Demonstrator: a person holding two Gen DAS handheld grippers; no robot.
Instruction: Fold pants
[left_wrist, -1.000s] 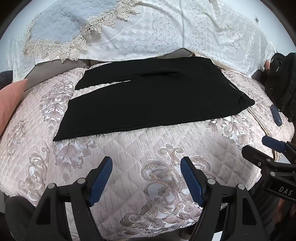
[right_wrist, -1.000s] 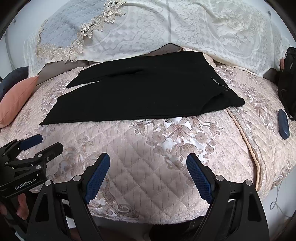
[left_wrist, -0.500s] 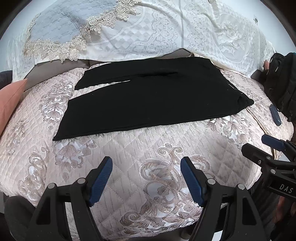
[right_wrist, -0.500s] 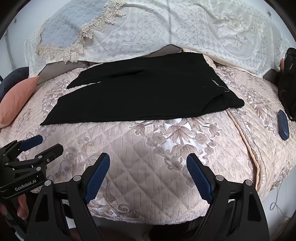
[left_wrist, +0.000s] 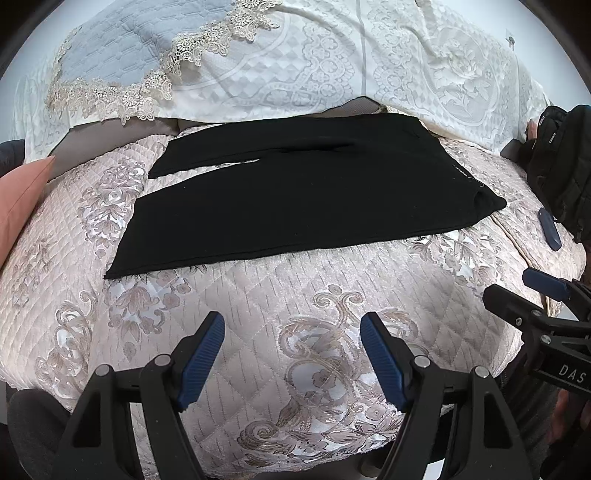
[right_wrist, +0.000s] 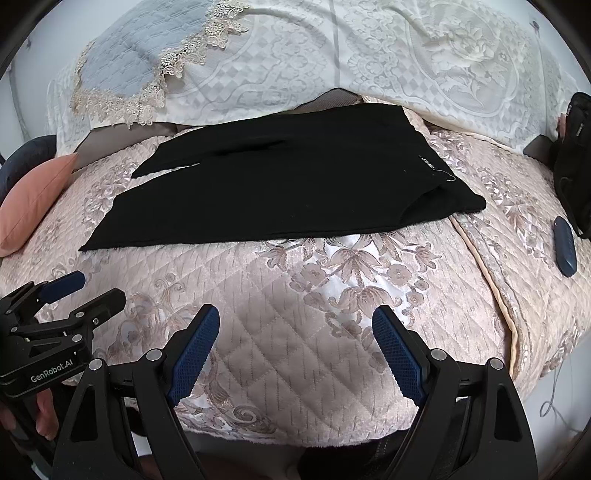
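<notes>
Pants (left_wrist: 295, 199), black, lie flat on the bed (left_wrist: 258, 314) beyond both my tongs, long axis running left to right, waistband to the right and leg hems to the left, the two legs slightly parted. My left tongs (left_wrist: 291, 354) and right tongs (right_wrist: 295, 350) both hang spread and empty over the near quilt. I judge the left nearer the hems, the right nearer the waistband, with bare quilt along the near edge for the approach.

One pair of black pants (left_wrist: 295, 192) is counted on one bed (left_wrist: 258, 314). Two grippers are seen, left (left_wrist: 291, 354) and right (right_wrist: 295, 350). One pink cushion (right_wrist: 33, 199), one black bag (left_wrist: 561, 166) and one small blue case (right_wrist: 565, 245) are counted.
</notes>
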